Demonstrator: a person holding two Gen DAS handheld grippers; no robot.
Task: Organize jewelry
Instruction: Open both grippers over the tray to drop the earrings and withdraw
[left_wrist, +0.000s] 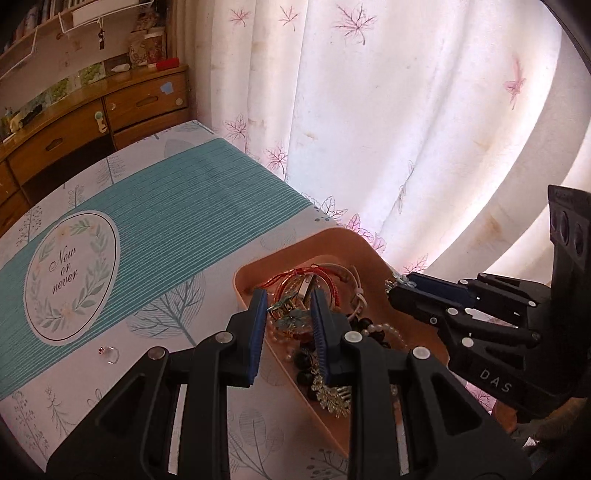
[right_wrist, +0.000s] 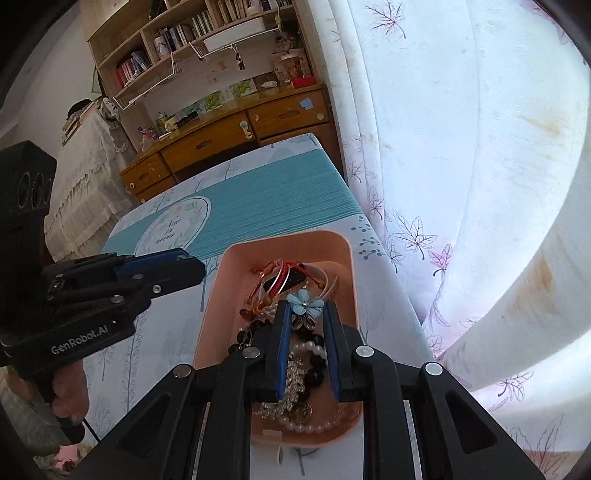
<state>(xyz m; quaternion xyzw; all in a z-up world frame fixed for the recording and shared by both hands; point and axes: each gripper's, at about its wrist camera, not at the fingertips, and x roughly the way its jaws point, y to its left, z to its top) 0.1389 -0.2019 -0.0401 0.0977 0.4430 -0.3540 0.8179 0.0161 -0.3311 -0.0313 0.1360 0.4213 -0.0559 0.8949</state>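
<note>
Pink plastic is the material of the tray (left_wrist: 332, 236) (right_wrist: 288, 236), and almost all the jewelry lies in it in one mixed heap. The tray stands on the tabletop (left_wrist: 166, 221), at the edge near the curtain (left_wrist: 406, 110).

As I judge it, the task is near its beginning. Only one small ring (left_wrist: 110, 354) lies apart on the cloth, to the side of the tray. Nothing is laid in rows or groups that I can see. Nearly every piece is left to be taken out and sorted.

The right claw (right_wrist: 304, 314) pinches a blue flower ornament (right_wrist: 304, 301) at its very tips, above the heap. From the left wrist view the same claw (left_wrist: 393, 286) shows a small pale thing at its end.

The left claw (left_wrist: 290, 321) has its fingers near together, with a narrow gap. A teal and gold piece (left_wrist: 291, 317) shows in that gap, but I cannot tell if it is gripped or only lies in the tray behind. From the right wrist view this claw (right_wrist: 197, 267) hangs over the tabletop just beside the tray, and its tip looks bare. Whether it is quite closed I cannot tell.

The heap looks tangled. Red bangles (right_wrist: 280, 280) rest at the far end, a pearl string (right_wrist: 310, 426) curls at the near end, and dark beads (right_wrist: 317, 374) and a sparkling comb (left_wrist: 332, 398) lie between them. Cords and strings cross each other, so I think one piece may pull another when it is lifted.
</note>
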